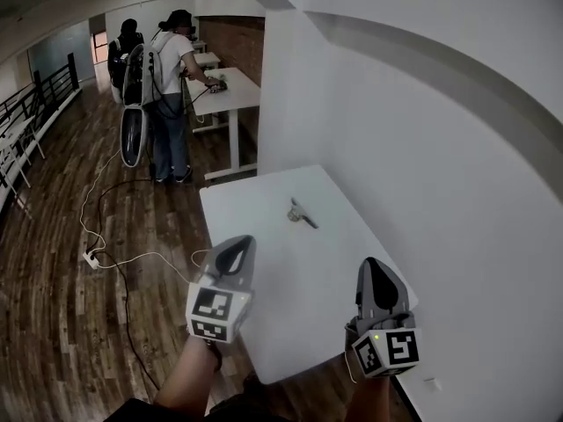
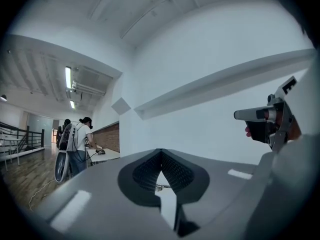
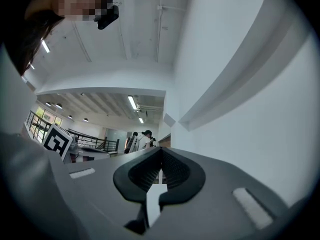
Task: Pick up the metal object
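The metal object [image 1: 301,214], a small grey piece, lies on the white table [image 1: 264,323] near its middle, towards the far end. My left gripper [image 1: 236,243] hovers over the table's near left edge, short of the object, jaws shut and empty. My right gripper [image 1: 373,265] hangs over the near right side, also shut with nothing in it. In the left gripper view the jaws [image 2: 161,152] meet at the tip, and the metal object [image 2: 160,187] shows small through the gap below; the right gripper [image 2: 267,118] appears at the right. In the right gripper view the jaws [image 3: 161,151] are closed too.
A white wall [image 1: 440,148] runs along the table's right side. Two people [image 1: 171,86] stand at another white desk [image 1: 227,95] at the back. A power strip and cables [image 1: 92,258] lie on the wooden floor to the left. A railing [image 1: 35,104] lines the far left.
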Motion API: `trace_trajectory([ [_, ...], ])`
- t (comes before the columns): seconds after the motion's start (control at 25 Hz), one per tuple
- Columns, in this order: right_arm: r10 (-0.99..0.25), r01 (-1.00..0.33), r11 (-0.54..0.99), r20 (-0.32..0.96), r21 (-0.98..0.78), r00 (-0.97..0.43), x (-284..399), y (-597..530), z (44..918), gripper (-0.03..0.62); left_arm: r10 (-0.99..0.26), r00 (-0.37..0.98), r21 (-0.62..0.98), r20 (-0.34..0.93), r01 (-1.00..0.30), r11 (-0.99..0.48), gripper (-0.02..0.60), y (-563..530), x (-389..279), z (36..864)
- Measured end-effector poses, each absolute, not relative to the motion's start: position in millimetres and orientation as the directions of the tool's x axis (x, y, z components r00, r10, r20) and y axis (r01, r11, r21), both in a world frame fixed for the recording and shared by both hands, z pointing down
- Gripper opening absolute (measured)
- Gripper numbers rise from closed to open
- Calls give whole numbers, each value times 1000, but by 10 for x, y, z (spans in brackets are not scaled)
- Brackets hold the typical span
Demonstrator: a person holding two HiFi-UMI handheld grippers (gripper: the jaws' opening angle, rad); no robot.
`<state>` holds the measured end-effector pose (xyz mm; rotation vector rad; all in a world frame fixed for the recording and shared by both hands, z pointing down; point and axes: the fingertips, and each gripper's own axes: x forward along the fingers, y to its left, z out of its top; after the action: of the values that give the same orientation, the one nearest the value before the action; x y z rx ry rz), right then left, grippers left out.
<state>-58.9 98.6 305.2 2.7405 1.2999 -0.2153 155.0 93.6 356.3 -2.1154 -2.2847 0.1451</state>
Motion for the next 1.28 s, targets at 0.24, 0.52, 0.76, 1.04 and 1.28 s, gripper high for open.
trace_trajectory([
  [0.24,798,811,-585,-170,16,579,-342,1592,3094,11,991,-129,-93,-46,988,125,0,1530,1793,3503],
  [0.52,822,831,-557,-146,-1,551,-284,1930,3209,11,986,-165,-90,-11,983,163,0,1943,1809,3628],
  [0.76,812,819,-573,-127,7,569,-320,2216,3270,11,987,-161,-91,10,983,161,0,2266,1727,3751],
  [1.04,806,811,-585,-124,-18,579,-373,2634,3333,11,985,-164,-99,60,981,169,0,2674,1654,3986],
  [1.28,803,805,-593,-96,-23,588,-383,2844,3468,11,964,-234,115,125,969,220,23,3112,1635,4434],
])
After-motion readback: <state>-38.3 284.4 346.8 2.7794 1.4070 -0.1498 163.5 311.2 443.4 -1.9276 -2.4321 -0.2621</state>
